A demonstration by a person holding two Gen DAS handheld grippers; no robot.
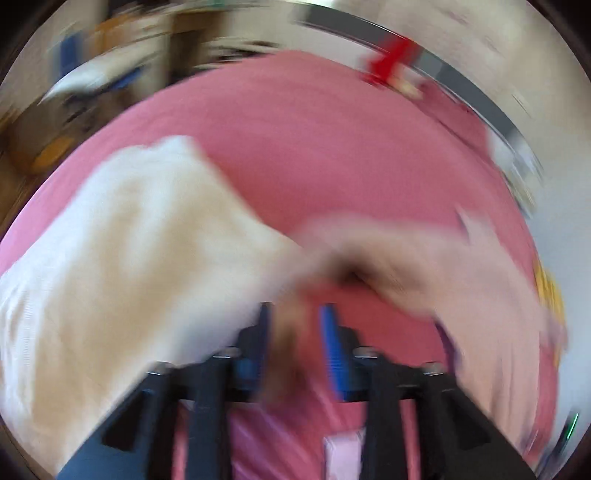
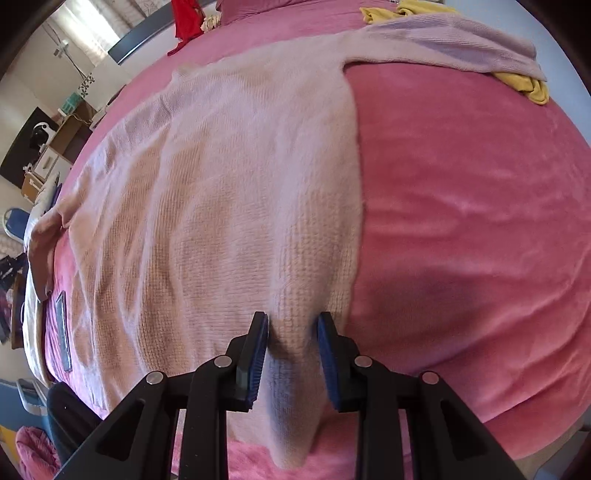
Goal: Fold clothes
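A pale pink knitted sweater (image 2: pixel 221 184) lies spread flat on a pink bed cover (image 2: pixel 461 184). One of its sleeves (image 2: pixel 461 40) stretches off to the far right. My right gripper (image 2: pixel 291 332) is shut on a raised fold at the sweater's near hem, close to its right edge. The left wrist view is heavily blurred. There the sweater (image 1: pixel 129 258) fills the left side, and a stretched sleeve (image 1: pixel 424 258) runs to the right. My left gripper (image 1: pixel 295 325) has bunched cloth from the sweater between its blue pads and is shut on it.
A yellow garment (image 2: pixel 532 86) lies partly under the far sleeve at the bed's right edge. A red garment (image 2: pixel 186 18) hangs by the grey headboard rail (image 2: pixel 144 33). A dark flat object (image 2: pixel 62 328) rests near the bed's left edge. Furniture stands beyond the left side.
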